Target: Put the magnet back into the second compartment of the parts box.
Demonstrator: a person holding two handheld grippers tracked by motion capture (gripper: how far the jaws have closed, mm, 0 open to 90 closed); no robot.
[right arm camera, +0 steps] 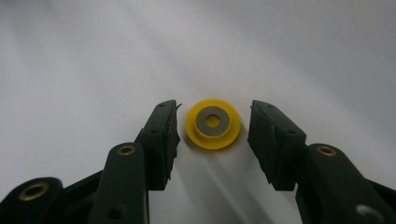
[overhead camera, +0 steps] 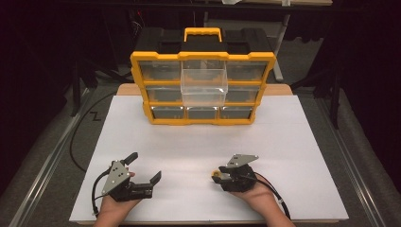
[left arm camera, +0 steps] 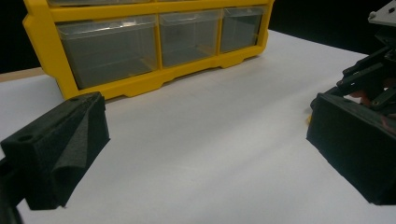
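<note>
The yellow wheel lies flat on the white table sheet, directly between the two jaws of the right gripper. In the right gripper view a narrow gap of bare sheet shows on each side of the wheel: the jaws stand apart, close to the rim but not pressing on it. The grip is judged not yet made.

The wheel sits level with the jaw tips, centred between them and slightly nearer the left jaw in that view. It has no long axis in plan: it is a round disc with a grey hub ring and a centre hole. Its axle axis points straight up from the sheet, toward the camera. A squeeze across any diameter therefore meets the rim equally, and no wrist turn appears necessary before closing.

In the high view the right gripper points toward the person's left, with the wheel at its tip. The left gripper rests well apart from the wheel, its jaws spread wide and holding nothing. The right hand is clearly the nearer one.

Ahead of both grippers, well apart, stands the yellow drawer organiser with one clear drawer pulled out.
</note>
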